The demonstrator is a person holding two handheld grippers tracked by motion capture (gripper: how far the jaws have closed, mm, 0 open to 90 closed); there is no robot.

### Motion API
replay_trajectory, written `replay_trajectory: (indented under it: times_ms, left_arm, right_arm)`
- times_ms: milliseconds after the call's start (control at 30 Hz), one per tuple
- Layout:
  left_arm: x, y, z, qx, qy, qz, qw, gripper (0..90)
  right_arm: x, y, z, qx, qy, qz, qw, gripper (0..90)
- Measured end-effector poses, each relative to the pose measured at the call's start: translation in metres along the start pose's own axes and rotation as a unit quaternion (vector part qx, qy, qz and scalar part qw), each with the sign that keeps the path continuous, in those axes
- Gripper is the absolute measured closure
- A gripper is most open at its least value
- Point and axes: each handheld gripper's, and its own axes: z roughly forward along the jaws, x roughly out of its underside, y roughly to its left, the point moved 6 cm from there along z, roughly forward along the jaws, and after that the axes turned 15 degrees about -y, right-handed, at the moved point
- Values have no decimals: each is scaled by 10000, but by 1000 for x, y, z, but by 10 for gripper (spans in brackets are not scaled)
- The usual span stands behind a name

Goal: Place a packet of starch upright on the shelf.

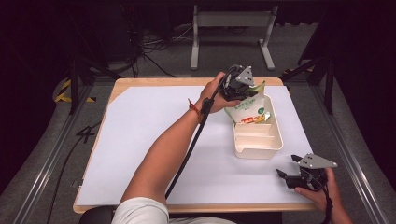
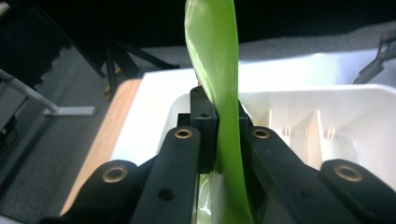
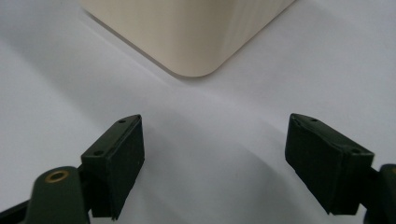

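We note the green-and-white pouch (image 1: 250,108) standing upright in the far compartment of the cream divided tray (image 1: 275,140), its top edge pinched from above. In the left gripper view the pouch's green edge (image 2: 219,93) runs straight up between the two black jaws, which are clamped on it. The left gripper (image 1: 236,88) sits directly over the tray's far end, held by the left hand (image 1: 215,95). The tray rests on the white sheet (image 1: 140,140) covering the desk (image 1: 122,84), right of centre. We see the right gripper (image 1: 287,167) low near the desk's near right corner, just beside the tray's near end but not touching; its jaws stand wide apart over bare sheet.
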Motion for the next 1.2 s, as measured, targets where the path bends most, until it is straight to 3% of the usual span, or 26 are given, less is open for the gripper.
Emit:
replay_trajectory:
  times_ms: [233,500,667,800,1000,1200]
  left_arm:
    - [7,-3,13,21,29,-119,9999,823]
    - [10,1,5,-142,-125,-292,9994,769]
    - [14,7,-4,-291,-215,-467,9983,680]
    - [21,8,-10,-292,-131,-442,9985,702]
    - [32,10,-19,-353,-212,-550,9976,694]
    - [39,8,-23,-320,-241,-597,9974,785]
  right_arm:
    - [0,0,0,-10,-9,11,10000,196]
    - [0,0,0,-2,0,-21,10000,197]
    - [0,0,0,4,1,-16,10000,197]
    - [0,0,0,-4,10,-18,10000,196]
    - [0,0,0,27,4,-34,10000,198]
    - [0,0,0,44,-1,-27,10000,198]
